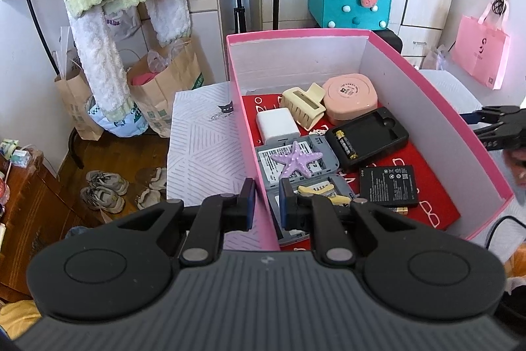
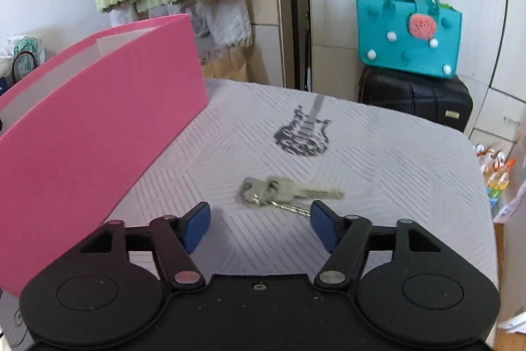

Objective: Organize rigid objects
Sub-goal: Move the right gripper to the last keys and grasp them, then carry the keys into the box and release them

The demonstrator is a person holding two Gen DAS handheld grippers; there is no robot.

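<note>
A pink box [image 1: 437, 107] with white inner walls is seen on a tabletop [image 2: 378, 160] covered in a pale striped cloth printed with a guitar [image 2: 304, 134]. The left gripper [image 1: 267, 203] is closed on the box's near wall, one pad outside and one inside. Inside the box, on a red sheet, are gathered a purple starfish [image 1: 296, 161], a white charger [image 1: 276, 124], a cream hair claw [image 1: 304, 106], a round pink case [image 1: 350, 96] whose lettering cannot be read, a black tray holding an AA battery [image 1: 345, 147], and a flat black battery pack [image 1: 388, 185] with small white print too fine to read. The right gripper [image 2: 259, 224] is held wide and empty just before a bunch of keys [image 2: 279, 194] lying on the cloth, right of the box. A teal felt bag [image 2: 409, 38] is seen on a black suitcase [image 2: 414, 97].
</note>
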